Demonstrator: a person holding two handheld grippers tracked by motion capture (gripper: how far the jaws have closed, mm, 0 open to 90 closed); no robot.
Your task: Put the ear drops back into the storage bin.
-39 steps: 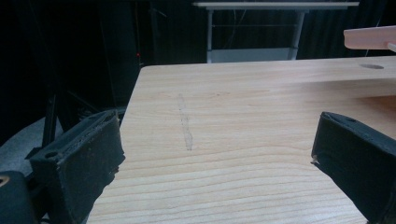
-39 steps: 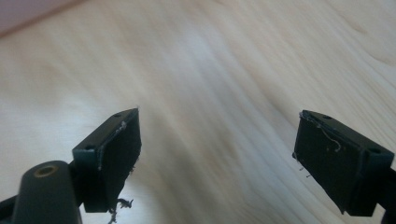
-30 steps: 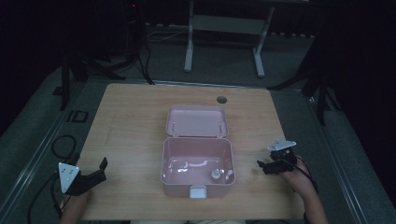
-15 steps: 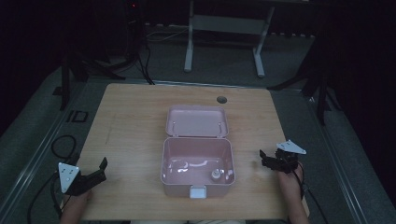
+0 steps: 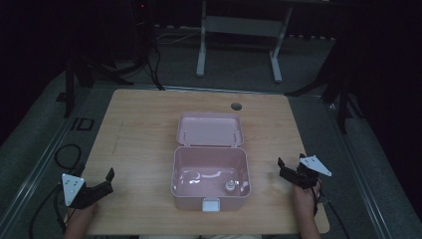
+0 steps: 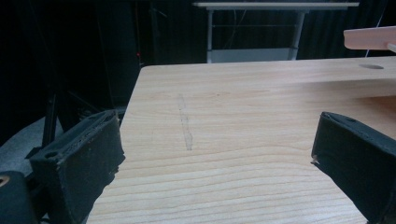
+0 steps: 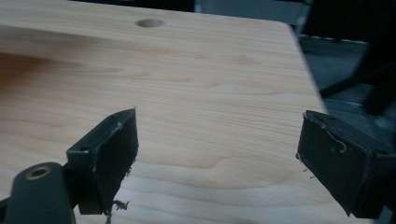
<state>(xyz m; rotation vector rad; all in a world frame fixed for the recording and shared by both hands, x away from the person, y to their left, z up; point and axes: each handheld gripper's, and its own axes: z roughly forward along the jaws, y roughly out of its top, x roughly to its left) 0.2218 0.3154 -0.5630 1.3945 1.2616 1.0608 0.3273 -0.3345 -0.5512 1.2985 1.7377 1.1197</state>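
One pink box (image 5: 210,172) sits open at the middle of the table (image 5: 139,129), near the front edge, its lid (image 5: 210,129) laid back on the far side; inside lie one small round object (image 5: 229,186) at the near right and a pale curved piece I cannot identify. Left of it the left gripper (image 5: 102,181) rests low, jaws spread wide and empty; right of it the right gripper (image 5: 282,168) is likewise wide open, holding nothing. Any reach into the box risks clipping its wall and sliding it, since nothing steadies it.
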